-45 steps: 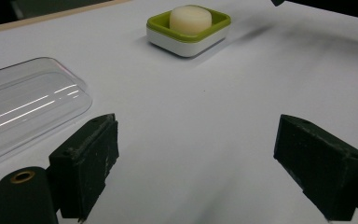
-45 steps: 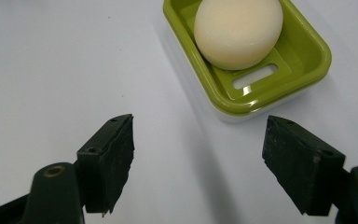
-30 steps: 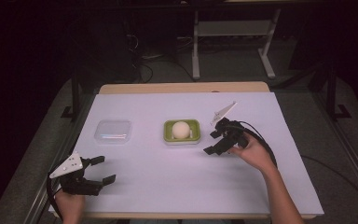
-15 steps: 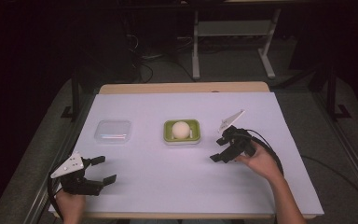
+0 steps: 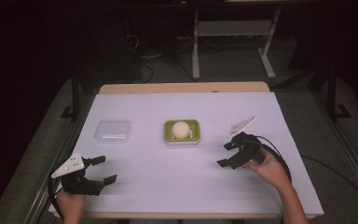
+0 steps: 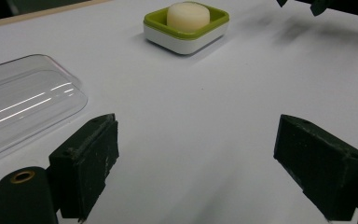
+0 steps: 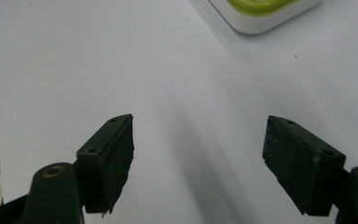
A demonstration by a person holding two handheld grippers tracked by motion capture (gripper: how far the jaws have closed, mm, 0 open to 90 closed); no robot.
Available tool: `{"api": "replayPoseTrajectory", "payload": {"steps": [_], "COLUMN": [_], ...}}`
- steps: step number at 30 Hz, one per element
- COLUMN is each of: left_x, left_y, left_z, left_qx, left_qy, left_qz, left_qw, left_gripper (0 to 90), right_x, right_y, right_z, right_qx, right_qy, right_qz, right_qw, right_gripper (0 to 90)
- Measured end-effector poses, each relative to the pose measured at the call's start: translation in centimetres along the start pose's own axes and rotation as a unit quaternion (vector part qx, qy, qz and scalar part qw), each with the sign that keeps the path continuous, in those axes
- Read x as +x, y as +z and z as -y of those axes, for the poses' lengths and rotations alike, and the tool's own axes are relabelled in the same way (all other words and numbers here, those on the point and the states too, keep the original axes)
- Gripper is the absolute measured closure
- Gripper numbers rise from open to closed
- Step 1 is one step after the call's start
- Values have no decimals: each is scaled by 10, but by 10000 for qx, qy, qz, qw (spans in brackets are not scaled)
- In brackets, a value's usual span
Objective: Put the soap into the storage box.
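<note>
the right gripper (image 5: 229,154) has pulled back from the soap dish (image 5: 181,132), jaws apart and empty; the left gripper (image 5: 103,169) waits, jaws apart too.

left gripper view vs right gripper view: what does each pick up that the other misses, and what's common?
Left gripper view alone: the clear plastic lid lying flat at the left, the whole round soap bar sitting in the green dish, and the tips of the other gripper at the top right. Right gripper view alone: a close look at one corner of that dish from its side, and a bit of pale cloth at the left edge. Shared: the white table cover, the dish, and a pair of black jaws standing wide apart with nothing between them.
</note>
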State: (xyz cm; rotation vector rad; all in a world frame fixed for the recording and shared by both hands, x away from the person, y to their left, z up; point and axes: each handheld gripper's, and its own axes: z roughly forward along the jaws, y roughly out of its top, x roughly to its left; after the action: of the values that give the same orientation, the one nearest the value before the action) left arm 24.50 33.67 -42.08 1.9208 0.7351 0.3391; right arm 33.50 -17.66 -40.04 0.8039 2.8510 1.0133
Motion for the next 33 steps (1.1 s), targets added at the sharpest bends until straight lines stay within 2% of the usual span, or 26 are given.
{"api": "replayPoseTrajectory", "payload": {"steps": [15, 33], "left_x": [-1, 0], "left_y": [1, 1], "left_z": [0, 0], "left_qx": [-12, -8], "left_qy": [11, -6], "left_qz": [7, -1], "left_qw": [10000, 10000], "left_gripper": [132, 132], "right_x": [4, 14], "right_y": [-5, -1], "right_z": [31, 52], "right_qx": [-81, -112], "right_qy": [201, 277], "right_qz": [-3, -21], "right_qw": [9998, 9996], "right_gripper": [238, 238]}}
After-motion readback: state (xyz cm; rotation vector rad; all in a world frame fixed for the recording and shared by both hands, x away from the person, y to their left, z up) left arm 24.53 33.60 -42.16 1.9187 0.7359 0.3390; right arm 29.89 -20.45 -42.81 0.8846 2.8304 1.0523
